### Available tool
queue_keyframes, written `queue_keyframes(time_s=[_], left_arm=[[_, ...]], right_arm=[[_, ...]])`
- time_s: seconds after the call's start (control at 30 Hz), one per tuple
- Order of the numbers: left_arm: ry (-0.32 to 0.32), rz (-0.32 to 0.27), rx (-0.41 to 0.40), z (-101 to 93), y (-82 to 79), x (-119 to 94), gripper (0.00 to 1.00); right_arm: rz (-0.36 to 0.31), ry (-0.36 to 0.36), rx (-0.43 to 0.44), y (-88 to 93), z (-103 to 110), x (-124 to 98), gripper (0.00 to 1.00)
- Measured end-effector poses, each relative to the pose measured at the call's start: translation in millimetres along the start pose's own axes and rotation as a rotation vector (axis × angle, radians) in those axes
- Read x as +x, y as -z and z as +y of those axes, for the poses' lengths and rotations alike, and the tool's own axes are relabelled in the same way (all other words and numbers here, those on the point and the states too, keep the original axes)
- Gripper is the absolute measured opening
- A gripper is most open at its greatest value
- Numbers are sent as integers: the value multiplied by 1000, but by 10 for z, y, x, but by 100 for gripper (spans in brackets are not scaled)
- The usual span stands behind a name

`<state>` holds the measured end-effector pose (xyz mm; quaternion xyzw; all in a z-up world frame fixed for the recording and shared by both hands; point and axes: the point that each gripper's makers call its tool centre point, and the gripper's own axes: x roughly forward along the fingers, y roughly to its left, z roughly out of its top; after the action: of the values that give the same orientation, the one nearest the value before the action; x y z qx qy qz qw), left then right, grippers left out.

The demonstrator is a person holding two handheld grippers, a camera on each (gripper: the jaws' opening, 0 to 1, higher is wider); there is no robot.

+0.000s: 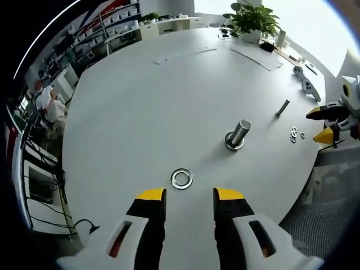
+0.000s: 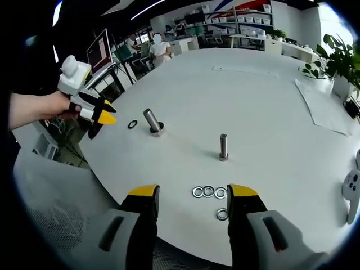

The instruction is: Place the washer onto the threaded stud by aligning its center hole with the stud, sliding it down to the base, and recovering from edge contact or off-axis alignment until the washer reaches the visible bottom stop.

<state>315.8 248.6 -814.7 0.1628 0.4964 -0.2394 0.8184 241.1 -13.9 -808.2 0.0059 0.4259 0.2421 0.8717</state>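
In the left gripper view the left gripper [image 1: 189,195] hangs with its yellow-tipped fingers apart and nothing between them. Just beyond them a flat metal washer [image 1: 181,178] lies on the smooth white table [image 1: 146,107], a thin shiny ring. Farther on stands a thick smooth steel cylinder [image 1: 238,134] on a washer-like base, leaning slightly, with bare tabletop all round it.

In the right gripper view the right gripper [image 2: 193,196] is also spread wide and empty, near the table's curved edge. Four loose washers [image 2: 208,192] lie between its tips. Beyond them the slim threaded stud [image 2: 223,147] stands upright, axis vertical, with open table around.
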Motion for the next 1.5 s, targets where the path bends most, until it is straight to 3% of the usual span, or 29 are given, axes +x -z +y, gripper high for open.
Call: queue_keyframes(time_s=[0.37, 0.53, 0.6, 0.73, 0.93, 1.07, 1.27, 1.4, 1.5], left_arm=[[21, 101, -4, 31, 102, 294, 33], [17, 133, -52, 94, 125, 380, 33], [26, 152, -65, 93, 149, 437, 33], [17, 165, -67, 116, 150, 510, 33], [9, 164, -55, 157, 92, 544, 31], [16, 183, -29, 143, 58, 560, 31], [62, 246, 87, 51, 42, 574, 21], [55, 282, 86, 17, 56, 582, 21], [83, 344, 183, -63, 146, 522, 20]], right_arm=[[7, -13, 19, 27, 12, 2, 51], [-32, -16, 96, -47, -13, -29, 51], [-24, -21, 85, -33, 4, -13, 51], [0, -28, 69, 24, 25, 16, 51], [-13, -30, 74, -20, 27, 7, 51], [-8, -28, 79, -1, 19, 7, 51], [-13, -29, 65, -31, 40, -1, 51], [-12, -24, 55, -24, 27, -6, 51], [-13, -20, 59, -27, 9, -15, 51]])
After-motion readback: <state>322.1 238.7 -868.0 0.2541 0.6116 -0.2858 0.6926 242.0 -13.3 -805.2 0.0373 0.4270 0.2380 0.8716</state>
